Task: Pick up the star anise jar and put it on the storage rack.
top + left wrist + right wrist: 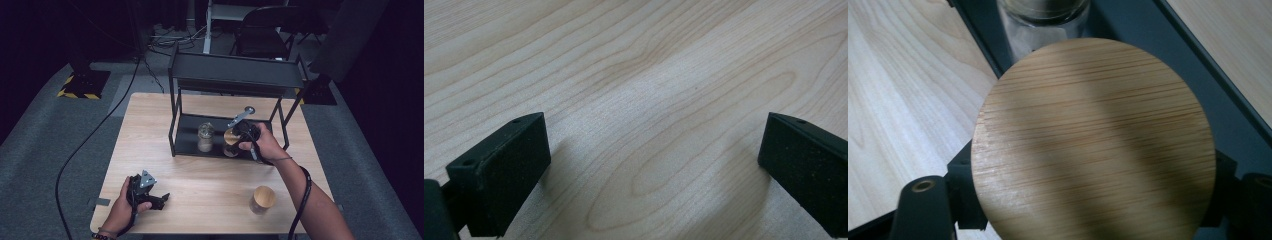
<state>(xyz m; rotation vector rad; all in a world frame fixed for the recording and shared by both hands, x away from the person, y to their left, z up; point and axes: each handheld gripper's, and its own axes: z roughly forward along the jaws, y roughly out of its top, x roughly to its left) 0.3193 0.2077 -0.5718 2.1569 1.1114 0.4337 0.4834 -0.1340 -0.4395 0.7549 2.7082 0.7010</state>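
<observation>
A: How's the light from up high?

B: Dim all round. The room past my desk (200,195) is nearly black; only the desk top catches soft light from above, with no glare. The rack (235,75) throws shade over its lower shelf, so the jars there look murky and small.

A: And along my left tongs (649,170)?

B: Brighter and even. The wood grain is sharp in the middle of the frame, and the jaws drop soft shadows at the bottom. Their near ends are slightly blurred.

A: The right tongs' view?

B: The bamboo lid (1093,145) is crisp, banded by broad diagonal shadows. The glass jar (1040,20) at the top edge is out of focus.
</observation>
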